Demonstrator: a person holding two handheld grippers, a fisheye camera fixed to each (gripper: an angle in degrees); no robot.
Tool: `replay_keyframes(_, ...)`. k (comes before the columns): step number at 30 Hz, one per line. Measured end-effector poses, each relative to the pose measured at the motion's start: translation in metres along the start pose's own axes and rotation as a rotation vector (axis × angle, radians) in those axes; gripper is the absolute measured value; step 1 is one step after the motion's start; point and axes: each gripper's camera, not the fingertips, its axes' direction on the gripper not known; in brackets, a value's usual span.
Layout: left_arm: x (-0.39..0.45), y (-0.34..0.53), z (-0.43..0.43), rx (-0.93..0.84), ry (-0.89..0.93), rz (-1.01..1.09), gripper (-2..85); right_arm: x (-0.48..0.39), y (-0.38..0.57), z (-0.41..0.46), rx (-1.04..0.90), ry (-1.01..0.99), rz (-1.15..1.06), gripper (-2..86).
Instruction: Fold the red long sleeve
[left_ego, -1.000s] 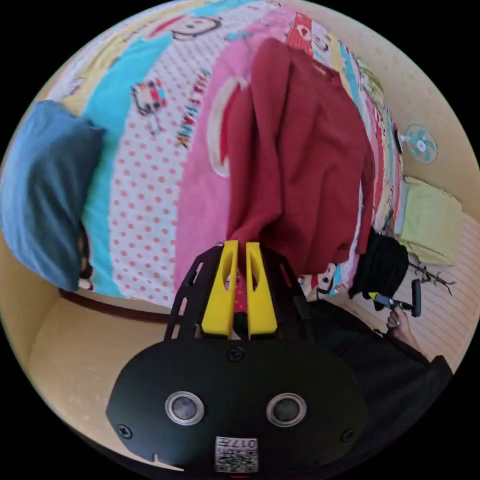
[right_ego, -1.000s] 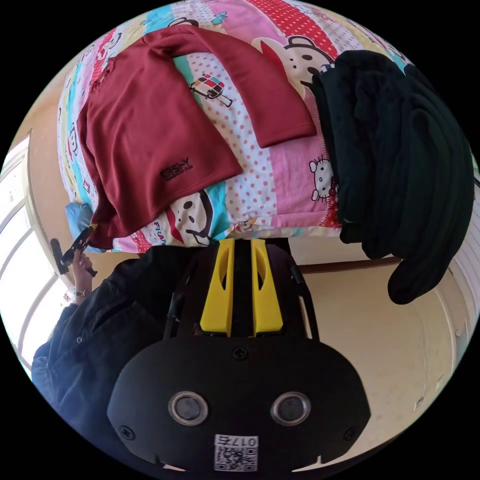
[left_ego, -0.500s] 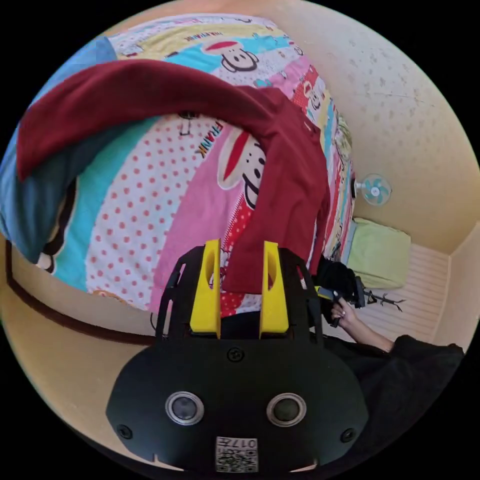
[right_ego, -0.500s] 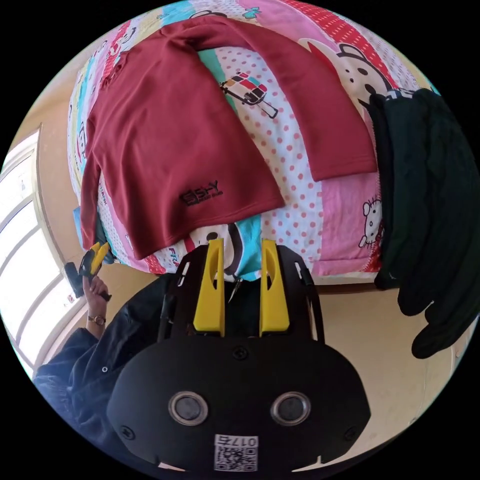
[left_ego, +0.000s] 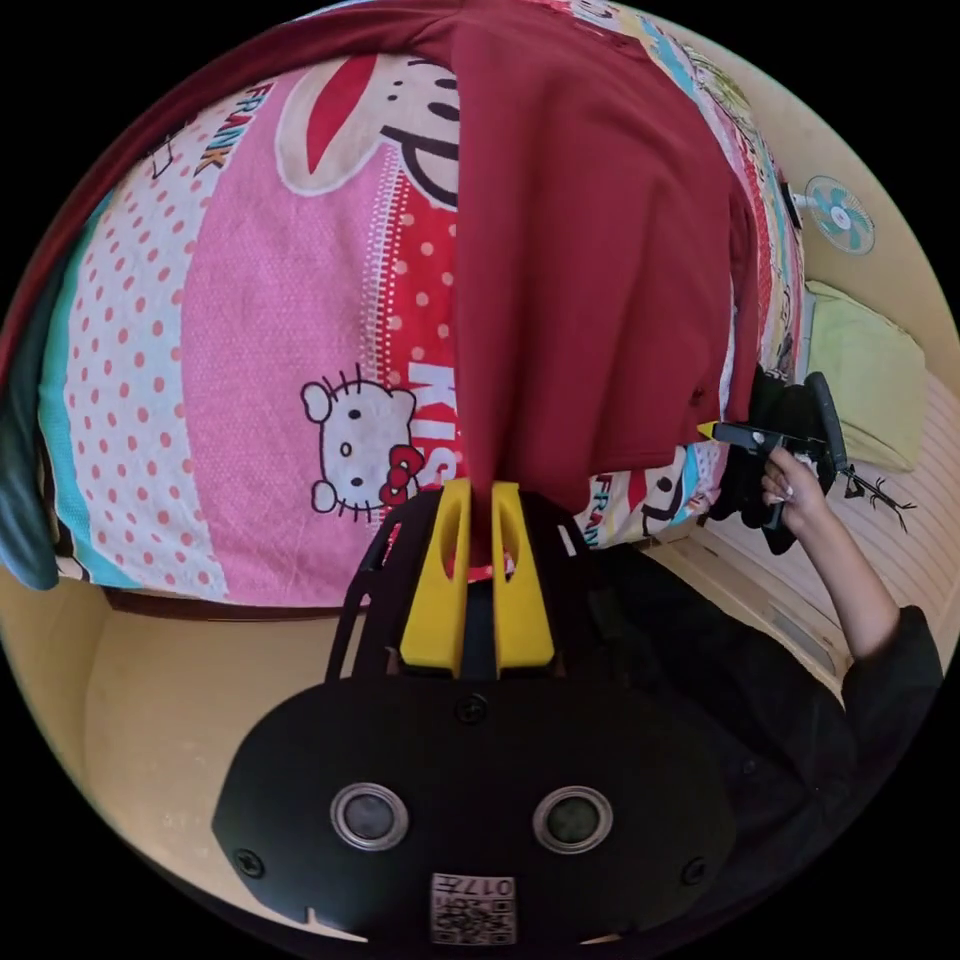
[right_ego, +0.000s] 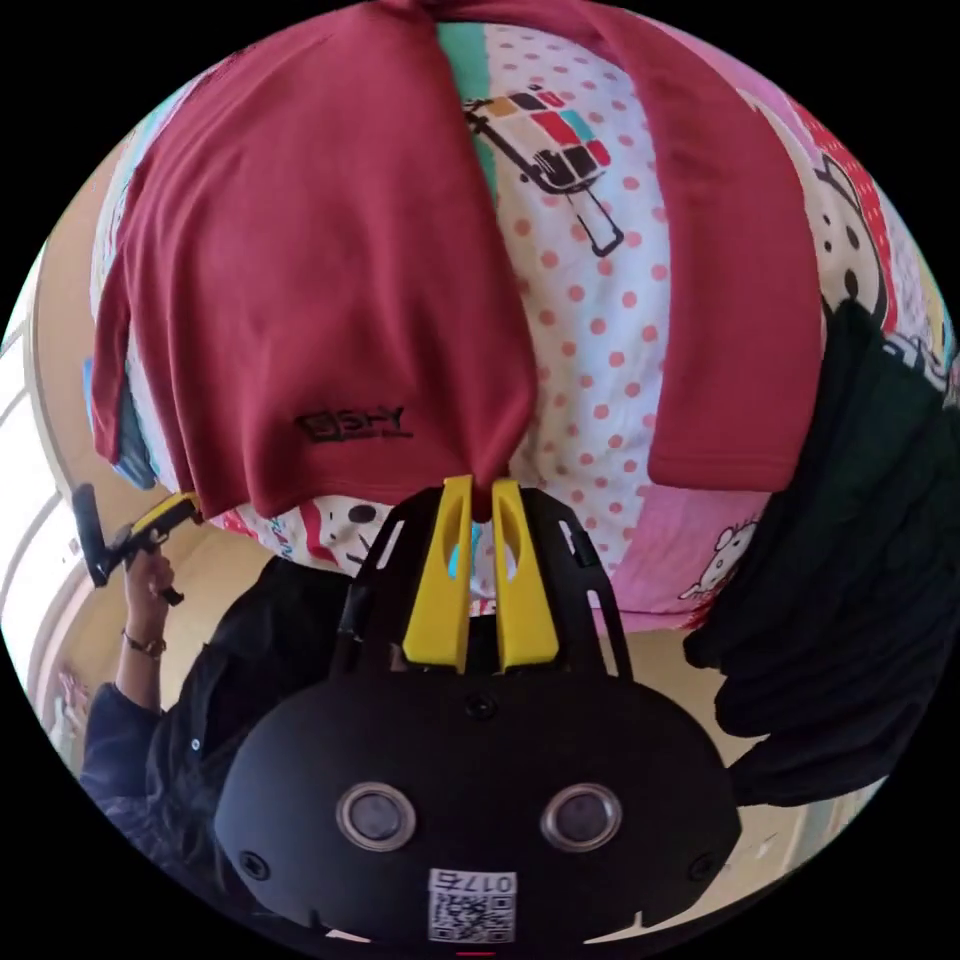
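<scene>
Both grippers, apart a moment ago, now pinch the hem of the red long sleeve (left_ego: 590, 250) on the bed (left_ego: 260, 330). Left gripper (left_ego: 478, 497) and right gripper (right_ego: 480, 495) each have jaws clamped on a corner (the pinched cloth hides between them). One sleeve runs off frame.

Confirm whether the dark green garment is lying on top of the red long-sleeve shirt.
No: the dark green garment lies beside the red long-sleeve shirt.

I read "FRANK" on the bedsheet (left_ego: 240, 100); the black print on the red long sleeve (right_ego: 355, 424) is illegible to me.
</scene>
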Motion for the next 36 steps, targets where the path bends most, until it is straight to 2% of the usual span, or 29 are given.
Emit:
replay_keyframes(3, -0.009, 0.044, -0.036, 0.105, 0.078, -0.061, 3.3, -0.013, 0.036, -0.030, 0.048, 0.107, -0.228, 4.1)
replay_keyframes(6, -0.010, 0.100, -0.063, 0.199, 0.123, -0.125, 3.1, -0.012, 0.090, -0.053, 0.097, 0.038, -0.352, 4.0)
replay_keyframes(10, 0.000, 0.168, -0.045, 0.189, -0.046, -0.253, 4.4, 0.006, 0.144, -0.027, 0.034, -0.055, -0.426, 4.7)
replay_keyframes(14, -0.005, 0.223, -0.009, 0.188, -0.004, -0.460, 6.8, 0.037, 0.152, 0.008, -0.004, -0.042, -0.375, 6.9)
replay_keyframes(17, 0.006, 0.276, -0.004, 0.307, 0.115, -0.515, 7.1, 0.050, 0.147, -0.020, 0.171, 0.074, -0.369, 9.5)
replay_keyframes(22, 0.040, 0.341, 0.014, 0.317, 0.087, -0.539, 7.1, 0.067, 0.099, -0.049, 0.349, 0.247, -0.321, 13.8)
replay_keyframes(24, 0.052, 0.356, 0.021, 0.321, 0.089, -0.536, 7.1, 0.070, 0.070, -0.035, 0.281, 0.291, -0.339, 14.8)
replay_keyframes(26, 0.063, 0.368, 0.028, 0.324, 0.094, -0.539, 7.0, 0.076, 0.036, 0.010, 0.085, 0.412, -0.360, 14.0)
replay_keyframes(28, 0.073, 0.380, 0.035, 0.313, 0.097, -0.550, 7.0, 0.072, 0.031, 0.020, 0.055, 0.468, -0.391, 10.4)
replay_keyframes(29, 0.075, 0.383, 0.036, 0.313, 0.096, -0.555, 7.0, 0.068, 0.030, 0.012, 0.049, 0.460, -0.373, 5.3)
replay_keyframes(30, 0.078, 0.390, 0.036, 0.324, 0.094, -0.562, 6.9, 0.066, 0.034, 0.003, 0.075, 0.428, -0.380, 5.0)
replay_keyframes(33, 0.078, 0.407, 0.034, 0.355, 0.100, -0.575, 6.4, 0.071, 0.071, -0.070, 0.252, 0.126, -0.427, 4.2)
replay_keyframes(35, 0.072, 0.416, 0.036, 0.366, 0.124, -0.607, 6.3, 0.107, 0.119, -0.142, 0.434, -0.111, -0.444, 3.9)
replay_keyframes(36, 0.068, 0.422, 0.037, 0.388, 0.153, -0.630, 6.3, 0.120, 0.131, -0.158, 0.477, -0.157, -0.431, 3.9)
